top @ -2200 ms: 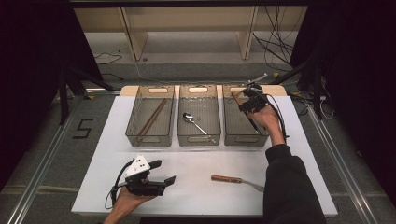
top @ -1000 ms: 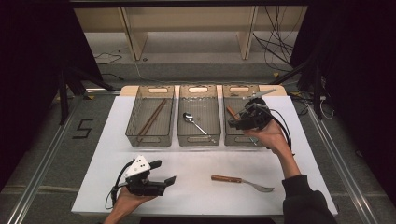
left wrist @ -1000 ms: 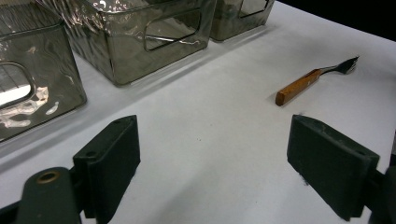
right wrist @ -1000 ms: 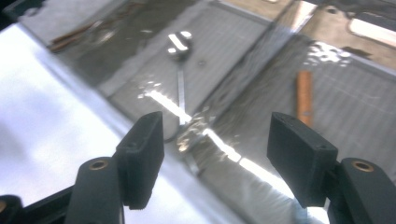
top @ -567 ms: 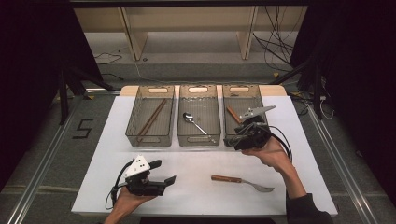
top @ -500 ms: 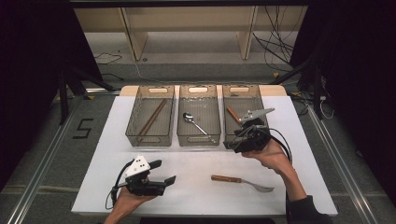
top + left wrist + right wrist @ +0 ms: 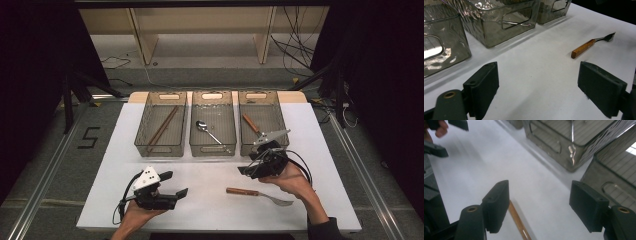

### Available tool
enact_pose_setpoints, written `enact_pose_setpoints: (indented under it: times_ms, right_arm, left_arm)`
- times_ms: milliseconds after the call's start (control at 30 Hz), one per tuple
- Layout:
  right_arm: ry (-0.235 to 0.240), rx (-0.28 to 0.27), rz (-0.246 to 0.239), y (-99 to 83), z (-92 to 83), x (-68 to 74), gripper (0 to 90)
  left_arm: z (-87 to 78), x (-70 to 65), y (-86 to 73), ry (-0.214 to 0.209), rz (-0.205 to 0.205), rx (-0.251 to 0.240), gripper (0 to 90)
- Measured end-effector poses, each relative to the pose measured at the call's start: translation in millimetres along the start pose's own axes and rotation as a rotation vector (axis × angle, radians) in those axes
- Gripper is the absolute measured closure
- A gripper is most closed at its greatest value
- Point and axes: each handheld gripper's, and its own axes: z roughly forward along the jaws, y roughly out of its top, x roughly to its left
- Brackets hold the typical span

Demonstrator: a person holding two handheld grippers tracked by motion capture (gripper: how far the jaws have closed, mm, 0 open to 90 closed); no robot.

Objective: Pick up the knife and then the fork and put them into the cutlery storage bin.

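White table (image 7: 100, 200) carries everything, and across its far half three clear bins stand side by side, just apart from one another. Left bin (image 7: 161, 125) holds a pair of brown chopsticks (image 7: 163, 125) lying at a slant. Middle bin (image 7: 213, 124) holds a metal spoon (image 7: 209, 131), bowl toward the far end. Right bin (image 7: 261, 120) holds a wooden-handled utensil (image 7: 251, 123), its metal end hidden behind the right hand's tool.

Right tool (image 7: 245, 171) hovers above the table just in front of the right bin, pointing toward the table's middle; its jaws stand wide with nothing between the pads. In the right gripper view the wooden handle passes on the table just beside the left pad, untouched. Left tool (image 7: 177, 183) rests low near the table's front edge, well apart from the bins, jaws also wide and empty, as the left gripper view shows with bare table between the pads.

Fork (image 7: 259, 195) lies flat on the table near the front, just below the right tool, wooden handle toward the middle and tines toward the right edge. In the left gripper view the fork (image 7: 591, 44) lies beyond the right pad.
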Motion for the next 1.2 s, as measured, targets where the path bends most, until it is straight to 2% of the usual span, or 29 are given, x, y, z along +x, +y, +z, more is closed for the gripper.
enact_pose_setpoints:
  times_ms: [300, 400, 733, 1000, 1200]
  right_arm:
    - [0.009, 0.101, -0.034, -10.1, 17.2, 6.3, 33.0]
    - [0.025, 0.134, -0.052, -14.6, 19.9, 8.9, 33.0]
    - [0.036, 0.237, -0.1, -25.0, 27.9, 15.2, 36.7]
    - [0.016, 0.311, -0.117, -31.6, 34.5, 16.6, 40.2]
    - [0.003, 0.351, -0.13, -34.1, 37.2, 16.8, 46.1]
  left_arm:
    - [-0.1, -0.1, -0.1, -0.002, -0.001, 0.003, 16.9]
    - [-0.2, -0.1, 0.0, -0.002, -0.001, 0.002, 16.9]
    - [0.2, -0.2, 0.0, -0.002, 0.002, 0.003, 16.9]
    - [0.3, -0.3, 0.0, -0.002, 0.002, 0.003, 16.9]
    - [0.7, -0.8, -0.2, -0.003, -0.001, 0.003, 16.9]
